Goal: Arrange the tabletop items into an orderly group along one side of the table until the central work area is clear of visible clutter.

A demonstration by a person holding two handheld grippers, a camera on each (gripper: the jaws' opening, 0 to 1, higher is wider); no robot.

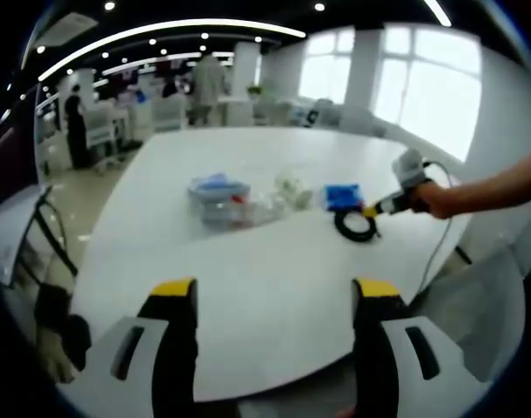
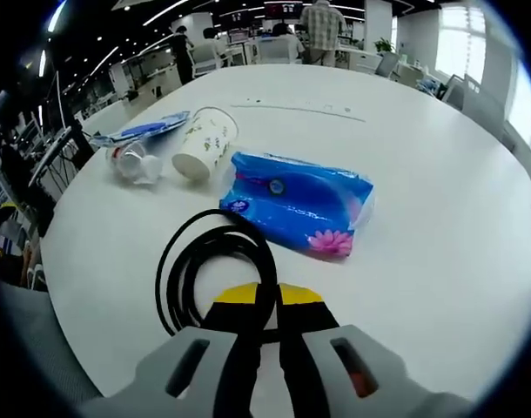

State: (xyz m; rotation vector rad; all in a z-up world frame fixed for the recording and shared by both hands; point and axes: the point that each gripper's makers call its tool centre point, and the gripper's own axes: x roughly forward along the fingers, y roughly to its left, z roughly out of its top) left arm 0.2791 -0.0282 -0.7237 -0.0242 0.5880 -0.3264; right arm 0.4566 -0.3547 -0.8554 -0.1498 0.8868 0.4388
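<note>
Fingers [image 2: 248,335] of the right gripper [image 2: 267,300] are pressed together on one black cable [image 2: 180,266], pinching the near edge of its coil where it lies on the white table [image 2: 440,209]. Just beyond the coil lies one blue tissue pack [image 2: 296,205] with a pink flower on it. Farther left, one paper cup [image 2: 205,144] lies on its side, with one clear bottle [image 2: 135,163] beside it and a blue-topped clear packet [image 2: 144,131] behind them.

In the left gripper view, the left gripper [image 1: 274,300] hangs over the near table edge with its yellow-tipped fingers [image 1: 174,292] spread wide and nothing between them. Past it, mid-table, sit the same things in a loose row: packet and bottle to the left, cup in the middle, tissue pack and cable to the right, where the right gripper reaches in, held by a person's hand [image 1: 435,198]. Several people stand in the office behind.
</note>
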